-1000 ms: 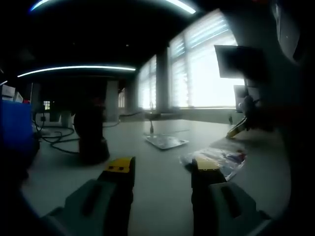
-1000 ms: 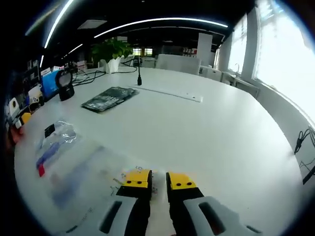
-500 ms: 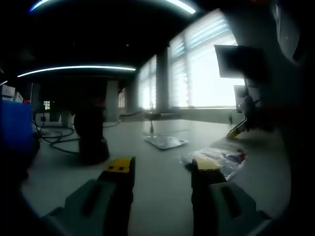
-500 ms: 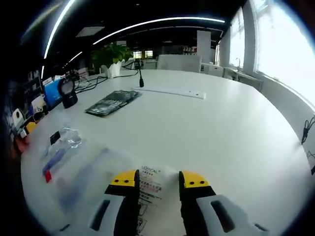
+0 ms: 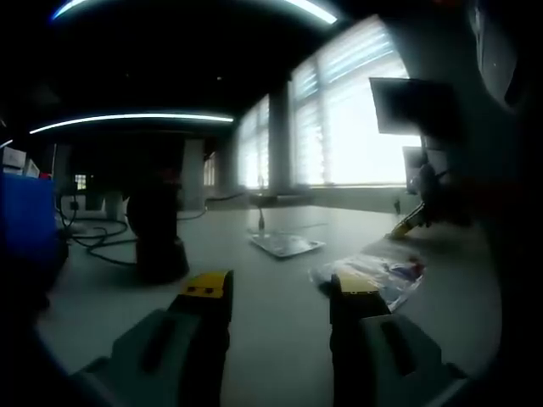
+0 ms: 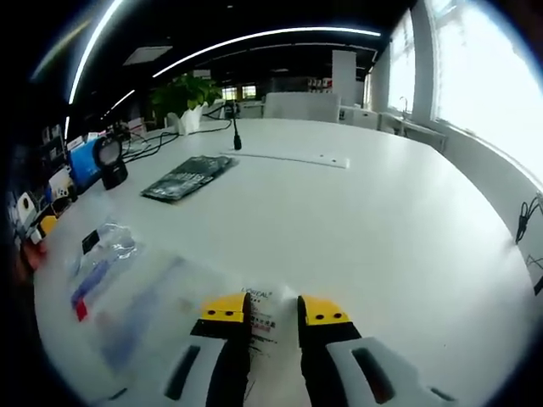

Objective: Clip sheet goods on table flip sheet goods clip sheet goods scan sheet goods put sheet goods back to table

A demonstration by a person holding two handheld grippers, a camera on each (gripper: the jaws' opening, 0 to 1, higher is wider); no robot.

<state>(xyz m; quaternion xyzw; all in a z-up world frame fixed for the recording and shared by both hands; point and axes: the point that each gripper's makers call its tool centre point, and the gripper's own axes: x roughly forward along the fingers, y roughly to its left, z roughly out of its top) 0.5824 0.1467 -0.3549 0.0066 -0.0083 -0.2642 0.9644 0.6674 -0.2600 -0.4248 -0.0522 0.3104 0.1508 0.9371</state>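
Observation:
A clear flat sheet packet (image 6: 165, 292) with a white printed label (image 6: 262, 320) lies on the white table (image 6: 382, 229) in the right gripper view. My right gripper (image 6: 273, 307) hovers low over its near edge, jaws a narrow gap apart with the label showing between them. In the left gripper view my left gripper (image 5: 280, 287) stands open over the table with nothing between its jaws. A black scanner (image 5: 157, 237) on a stand rises ahead to its left; the same scanner (image 6: 109, 161) sits far left in the right gripper view.
A dark flat packet (image 6: 188, 175), a clear bag (image 6: 100, 254) holding blue and red items, a white strip (image 6: 293, 158) and a small black stand (image 6: 236, 136) lie on the table. From the left gripper, a flat packet (image 5: 286, 245), clear bag (image 5: 382, 273) and blue box (image 5: 25, 220).
My right gripper's jaws spread half a second ago and have now narrowed again over the label. The left gripper view is unchanged.

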